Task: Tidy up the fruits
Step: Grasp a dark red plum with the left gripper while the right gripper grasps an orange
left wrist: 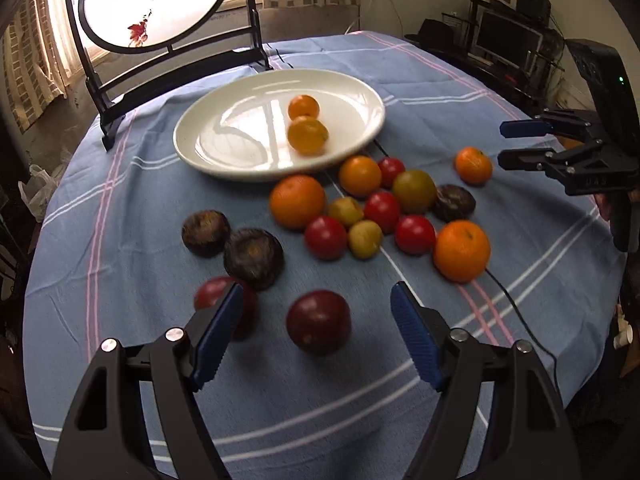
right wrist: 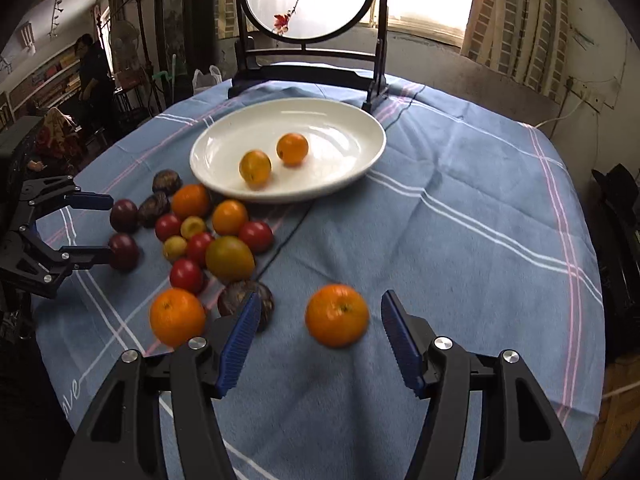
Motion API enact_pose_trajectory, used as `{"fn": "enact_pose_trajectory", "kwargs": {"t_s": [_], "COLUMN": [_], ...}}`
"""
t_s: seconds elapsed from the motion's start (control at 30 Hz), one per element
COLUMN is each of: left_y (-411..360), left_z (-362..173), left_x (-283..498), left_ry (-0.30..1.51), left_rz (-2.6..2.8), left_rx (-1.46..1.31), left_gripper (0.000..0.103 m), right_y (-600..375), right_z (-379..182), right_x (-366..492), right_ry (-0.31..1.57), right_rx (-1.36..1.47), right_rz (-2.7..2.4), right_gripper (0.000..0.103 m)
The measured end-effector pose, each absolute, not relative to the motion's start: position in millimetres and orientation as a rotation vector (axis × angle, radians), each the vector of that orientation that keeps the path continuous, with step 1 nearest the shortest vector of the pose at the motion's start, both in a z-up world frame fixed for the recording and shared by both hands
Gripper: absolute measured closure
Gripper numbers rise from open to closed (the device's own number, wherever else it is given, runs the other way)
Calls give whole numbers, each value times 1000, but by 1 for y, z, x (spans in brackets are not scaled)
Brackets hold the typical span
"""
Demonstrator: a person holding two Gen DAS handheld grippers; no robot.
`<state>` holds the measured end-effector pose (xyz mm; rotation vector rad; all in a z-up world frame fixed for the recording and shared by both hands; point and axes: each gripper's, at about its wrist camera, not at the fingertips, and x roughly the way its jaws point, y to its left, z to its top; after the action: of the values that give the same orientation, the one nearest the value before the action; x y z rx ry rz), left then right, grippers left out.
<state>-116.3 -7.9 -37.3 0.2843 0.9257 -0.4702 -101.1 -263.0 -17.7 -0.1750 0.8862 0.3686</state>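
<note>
The left gripper (left wrist: 316, 332) stood with its blue ribbed fingers (left wrist: 218, 334) spread wide, grasping nothing. A dark red round plum (left wrist: 319, 321) lay on the blue checked tablecloth (left wrist: 140, 240) in the gap ahead of them, touched by neither pad. A second plum of the same colour (left wrist: 212, 294) sat partly hidden behind the left finger.

The right gripper (right wrist: 316, 340) was likewise released, its fingers (right wrist: 400, 344) apart and empty. A bright orange round mandarin (right wrist: 337, 315) rested alone on the cloth between and just ahead of the tips, clear of both. Just beyond the left finger of that pair lay a dark brown wrinkled fruit (right wrist: 236, 300), and beside that another mandarin (right wrist: 177, 317).

Beyond both grippers stood the white oval ceramic plate (right wrist: 344, 120), holding two small orange fruits (right wrist: 293, 149), close together. Between the plate and the fingers lay the loose heap. Counted: four mandarins on the cloth, four red round tomato-like fruits (left wrist: 326, 237), two small yellow plums (left wrist: 365, 239), one larger green-orange fruit (left wrist: 414, 191), three dark brown wrinkled fruits and two dark red plums.

A black-framed round painted screen (right wrist: 310, 0) stood at the far edge of the table.
</note>
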Motion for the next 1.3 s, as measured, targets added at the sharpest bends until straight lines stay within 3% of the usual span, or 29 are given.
{"fn": "enact_pose_trajectory", "kwargs": {"t_s": [0.4,0.43,0.5,0.57,0.63,0.93,1.3], "left_y": [-12,-12,-12,-10,-9,0,-3], "left_z": [-66,-67,-69,-70,-69,-41,37], "left_x": [-110,-109,-106,-102,-103,-100,-25], "left_ry": [986,989,1000,1011,998,932,777], "left_rz": [-446,-447,-445,-445,-443,-463,-373], "left_rx": [235,233,231,221,225,194,182], "left_gripper": [30,32,44,60,66,66,66], "right_y": [-262,-260,-257,-256,-257,-261,-215], "right_z": [-53,-54,-56,-56,-54,-24,47], "right_x": [-83,-81,-78,-80,-82,-85,-43], "right_ry": [942,946,965,963,958,894,731], "right_rx": [-201,-204,-216,-227,-228,-184,-225], "right_rz": [339,347,361,356,354,362,437], "right_gripper": [40,41,59,60,60,61,61]}}
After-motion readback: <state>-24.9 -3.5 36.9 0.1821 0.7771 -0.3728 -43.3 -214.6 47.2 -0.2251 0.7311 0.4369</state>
